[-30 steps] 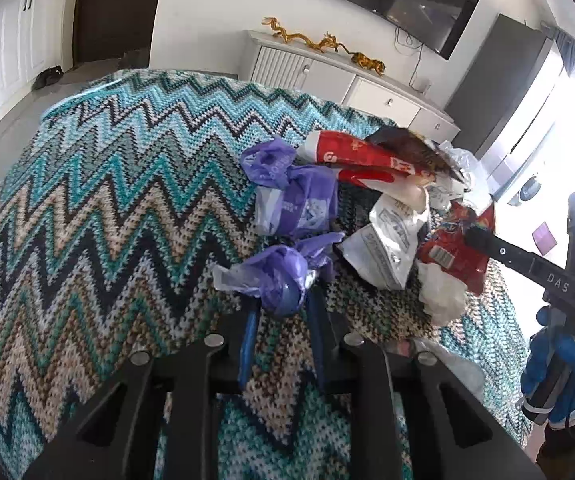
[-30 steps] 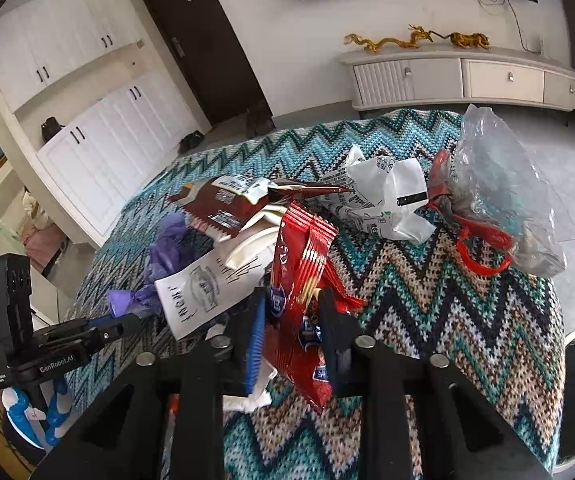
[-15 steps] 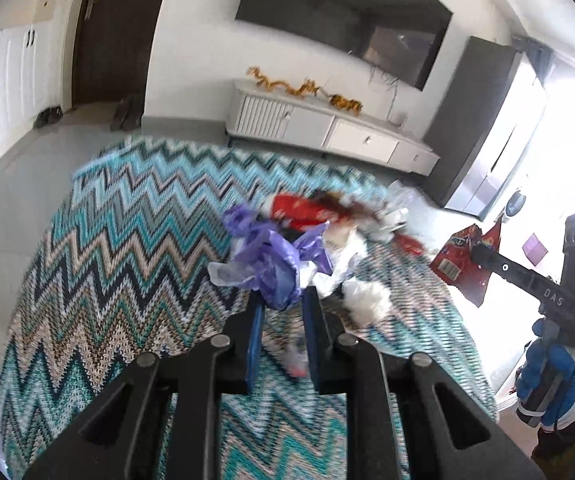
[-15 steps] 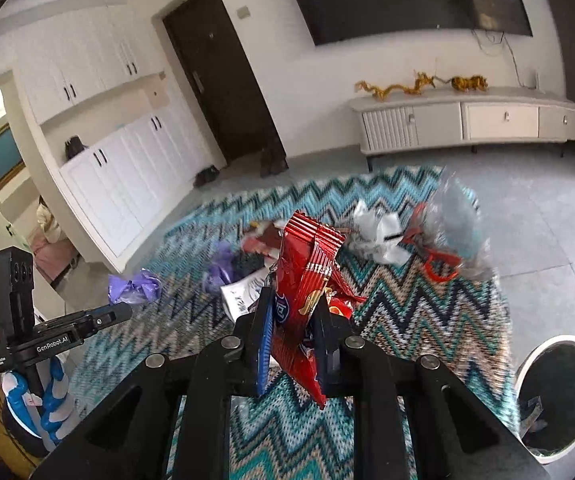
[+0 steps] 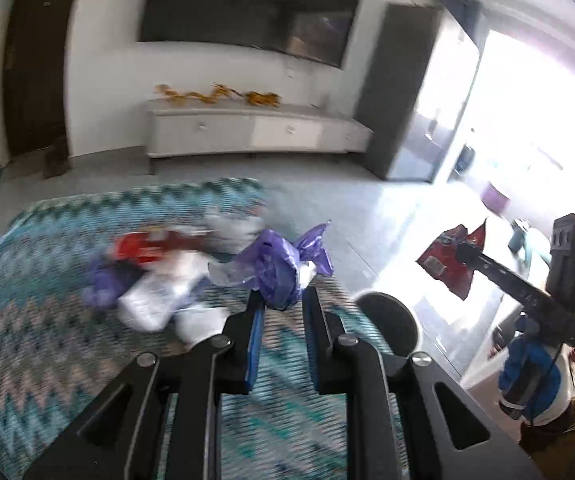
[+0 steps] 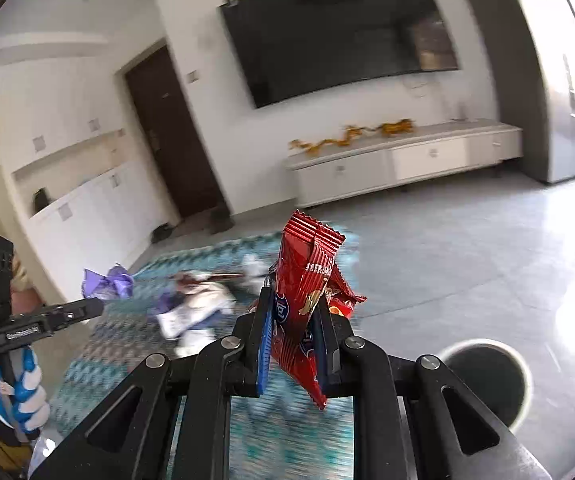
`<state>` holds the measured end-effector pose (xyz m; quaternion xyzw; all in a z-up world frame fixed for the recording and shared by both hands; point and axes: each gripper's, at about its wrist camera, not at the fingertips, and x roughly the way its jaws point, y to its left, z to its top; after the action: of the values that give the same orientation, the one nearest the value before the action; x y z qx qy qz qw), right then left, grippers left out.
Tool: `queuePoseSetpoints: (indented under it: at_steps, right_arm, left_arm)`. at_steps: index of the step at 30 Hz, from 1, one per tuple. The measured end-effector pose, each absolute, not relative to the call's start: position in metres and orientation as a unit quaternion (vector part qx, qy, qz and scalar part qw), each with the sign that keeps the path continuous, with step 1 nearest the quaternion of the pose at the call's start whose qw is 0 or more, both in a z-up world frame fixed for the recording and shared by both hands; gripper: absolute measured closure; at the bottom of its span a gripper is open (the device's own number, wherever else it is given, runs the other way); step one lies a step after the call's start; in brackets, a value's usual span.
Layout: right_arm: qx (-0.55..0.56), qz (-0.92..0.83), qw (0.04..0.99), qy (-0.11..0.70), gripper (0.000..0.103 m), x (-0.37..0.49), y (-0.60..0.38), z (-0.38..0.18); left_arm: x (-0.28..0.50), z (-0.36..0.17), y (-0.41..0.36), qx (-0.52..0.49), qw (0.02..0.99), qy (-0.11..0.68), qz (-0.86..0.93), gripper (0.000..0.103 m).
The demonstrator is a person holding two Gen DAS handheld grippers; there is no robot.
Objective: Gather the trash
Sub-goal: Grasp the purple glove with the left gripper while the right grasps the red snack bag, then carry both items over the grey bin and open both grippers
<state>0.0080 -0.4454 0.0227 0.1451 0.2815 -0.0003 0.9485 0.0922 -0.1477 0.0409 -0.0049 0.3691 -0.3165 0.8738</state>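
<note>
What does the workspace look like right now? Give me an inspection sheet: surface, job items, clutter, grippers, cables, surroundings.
Surface: zigzag rug on a grey tiled floor; blurred.
Job's things: purple plastic bag in the left gripper; red snack wrapper in the right gripper; round bin on the floor beside the rug.
Clutter: pile of wrappers on the rug, red, white and purple; too blurred to count.
Grippers: both jaws closed on their items, lifted clear of the rug.
Cables: thin wires hang below the wall TV.
Surroundings: white low cabinet with gold ornaments, dark door, white cupboards.
</note>
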Motion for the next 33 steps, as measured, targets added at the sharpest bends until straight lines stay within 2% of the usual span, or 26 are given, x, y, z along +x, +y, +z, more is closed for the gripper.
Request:
queuePoseSetpoints:
  at_steps: [10, 20, 25, 28, 31, 33]
  right_arm:
    - [0.214, -0.11, 0.91, 0.337, 0.084, -0.005, -0.577, -0.067]
    - [0.25, -0.162, 0.869, 0.396, 0.08, 0.021, -0.645, -0.162]
    - [0.256, -0.184, 0.852, 0.419, 0.068, 0.031, -0.66, -0.193]
    - [0.255, -0.186, 0.848, 0.426, 0.056, 0.032, -0.661, -0.201]
    - [0.251, -0.19, 0.848, 0.426, 0.053, 0.031, -0.657, -0.2]
    - [0.249, -0.195, 0.85, 0.422, 0.042, 0.03, -0.65, -0.193]
  left_arm:
    - [0.109, -0.007, -0.339, 0.064, 0.816, 0.419, -0.393, 0.085]
    - [0.131, -0.088, -0.471, 0.087, 0.758, 0.488, -0.423, 0.083]
    - [0.145, -0.121, -0.497, 0.074, 0.736, 0.524, -0.422, 0.081]
    - [0.147, -0.124, -0.493, 0.07, 0.74, 0.521, -0.419, 0.081]
    - [0.146, -0.114, -0.48, 0.065, 0.76, 0.499, -0.412, 0.081]
    - [0.144, -0.104, -0.47, 0.051, 0.777, 0.48, -0.405, 0.081]
